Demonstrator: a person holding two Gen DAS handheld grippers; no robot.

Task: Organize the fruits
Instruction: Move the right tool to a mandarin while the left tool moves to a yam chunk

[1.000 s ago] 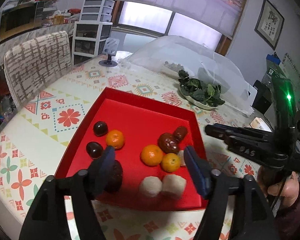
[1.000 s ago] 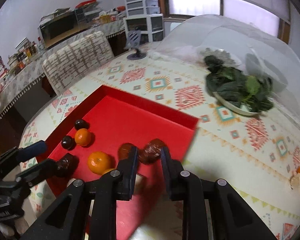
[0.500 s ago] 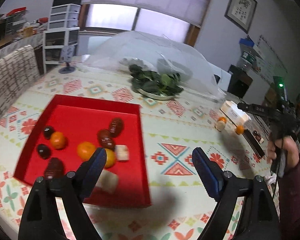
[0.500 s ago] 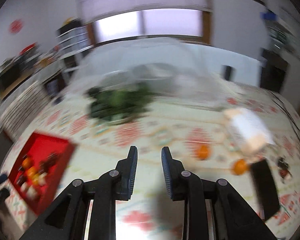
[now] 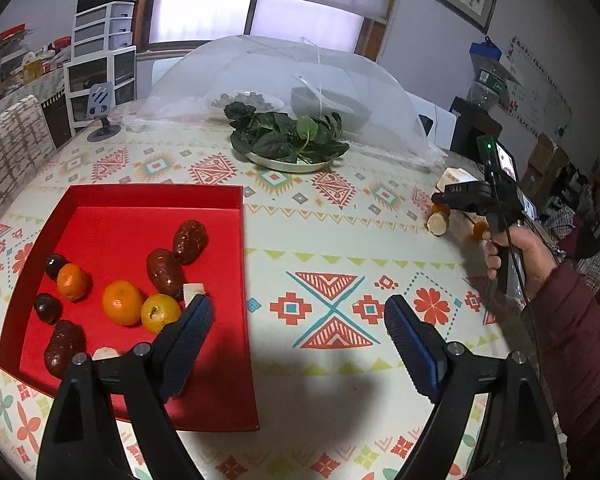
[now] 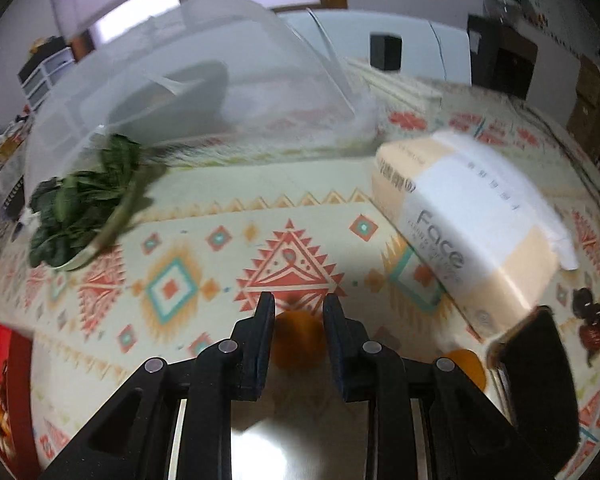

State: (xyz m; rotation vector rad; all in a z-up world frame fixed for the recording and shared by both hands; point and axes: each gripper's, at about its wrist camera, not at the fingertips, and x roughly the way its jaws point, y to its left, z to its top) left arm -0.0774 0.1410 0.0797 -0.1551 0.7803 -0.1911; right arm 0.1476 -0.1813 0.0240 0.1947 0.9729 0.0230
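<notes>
Fruit count on the table

The red tray [image 5: 236, 200] holds three oranges [image 5: 122, 302], three brown dates [image 5: 190, 236], two dark round fruits [image 5: 55, 266] and two pale pieces [image 5: 193, 290]; far right, two more oranges [image 6: 298, 344] lie loose.

The right hand-held gripper [image 6: 295, 314] hangs nearly closed over an orange fruit [image 6: 299, 342] on the patterned surface [image 6: 204, 216]. Right of that fruit lies a tissue pack [image 6: 472, 220]; far left, leafy greens [image 6: 82, 204].
</notes>
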